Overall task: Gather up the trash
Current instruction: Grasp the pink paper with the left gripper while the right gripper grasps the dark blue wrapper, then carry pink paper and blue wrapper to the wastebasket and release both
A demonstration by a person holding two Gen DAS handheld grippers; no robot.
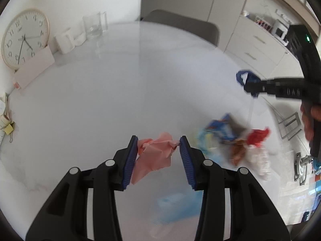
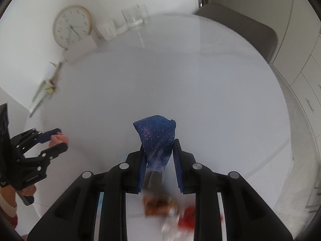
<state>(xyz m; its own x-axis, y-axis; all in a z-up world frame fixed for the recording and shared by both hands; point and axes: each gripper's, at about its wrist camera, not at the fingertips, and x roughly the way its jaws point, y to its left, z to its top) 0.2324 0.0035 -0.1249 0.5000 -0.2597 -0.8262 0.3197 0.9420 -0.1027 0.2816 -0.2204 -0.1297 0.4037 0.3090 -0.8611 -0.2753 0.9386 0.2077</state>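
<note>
My left gripper (image 1: 158, 143) is shut on a crumpled pink paper (image 1: 154, 154), held above the white table (image 1: 100, 100). In the right wrist view that same left gripper (image 2: 57, 137) shows at the far left with the pink paper (image 2: 60, 138) in its jaws. My right gripper (image 2: 159, 146) is shut on a dark blue star-patterned wrapper (image 2: 157, 138) that sticks up between its pads. From the left wrist view, the right gripper (image 1: 247, 82) hangs at the right with the blue wrapper (image 1: 245, 77). A blurred pile of wrappers (image 1: 236, 140) lies on the table below; the pile (image 2: 170, 208) shows brown and red pieces.
A round wall clock (image 1: 25, 38) leans at the table's back left beside a white card (image 1: 34, 68), a white holder (image 1: 64, 42) and a clear glass (image 1: 93, 27). Papers and clips (image 1: 6, 124) lie at the left edge. A grey chair (image 1: 180, 26) stands behind the table.
</note>
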